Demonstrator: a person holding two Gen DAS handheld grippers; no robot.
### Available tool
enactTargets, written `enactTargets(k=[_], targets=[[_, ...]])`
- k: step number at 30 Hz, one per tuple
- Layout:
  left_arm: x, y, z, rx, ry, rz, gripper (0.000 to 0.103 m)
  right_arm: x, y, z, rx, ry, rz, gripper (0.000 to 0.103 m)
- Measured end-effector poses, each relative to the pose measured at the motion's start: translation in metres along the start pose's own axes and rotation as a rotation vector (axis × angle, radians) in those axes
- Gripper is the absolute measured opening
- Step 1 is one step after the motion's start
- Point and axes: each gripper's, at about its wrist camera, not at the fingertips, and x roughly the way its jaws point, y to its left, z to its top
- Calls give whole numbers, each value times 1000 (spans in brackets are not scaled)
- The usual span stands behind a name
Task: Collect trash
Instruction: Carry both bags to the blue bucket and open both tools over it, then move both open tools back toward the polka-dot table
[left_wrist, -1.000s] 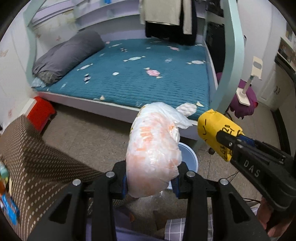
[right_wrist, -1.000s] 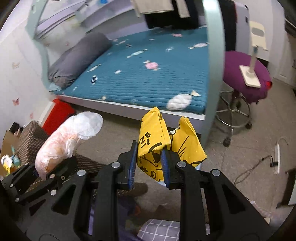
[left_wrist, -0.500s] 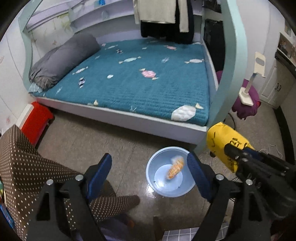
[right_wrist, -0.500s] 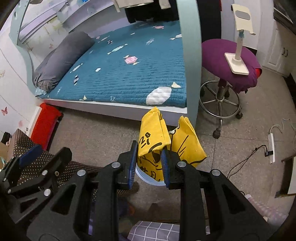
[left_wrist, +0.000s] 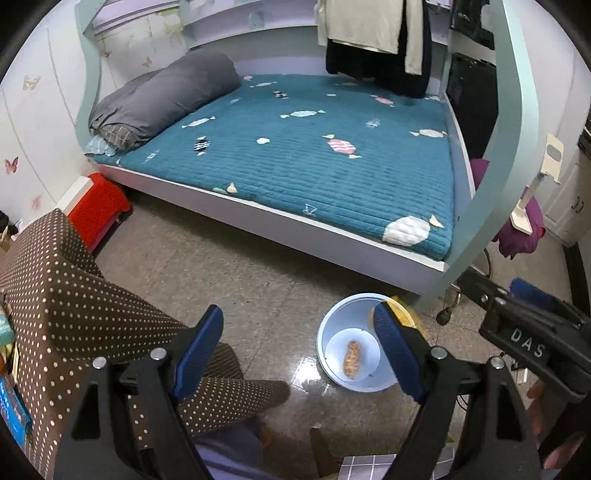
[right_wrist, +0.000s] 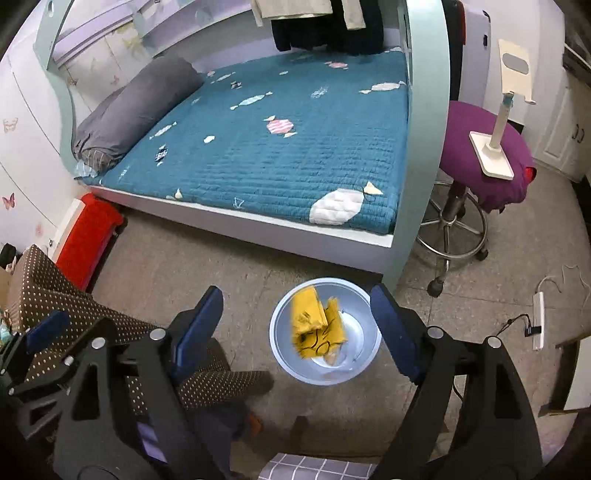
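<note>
Yellow wrapper (right_wrist: 317, 325) dropped into basin (right_wrist: 284, 354) beside bed (right_wrist: 277, 155).

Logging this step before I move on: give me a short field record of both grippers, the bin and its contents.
left gripper: open, empty
right gripper: open, empty
bin: pale blue basin on floor by bed corner
yellow wrapper: blurred over the basin; resting or falling, cannot tell
orange-white bag: lying on basin bottom
bed: no trash visible on it
</note>
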Motion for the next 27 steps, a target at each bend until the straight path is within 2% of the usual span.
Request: enactTargets(k=[4, 19, 27], targets=[[-3, 3, -3, -9, 1, -7, 82, -1, 0, -6, -11, 12, -46, 81], [-30, 9, -21, -10, -19, -13, 82, -32, -5, -24, 2, 13, -57, 81], [-56, 23, -36, -49, -47, -16, 82, -59, 6, -36, -17, -16, -40, 81]])
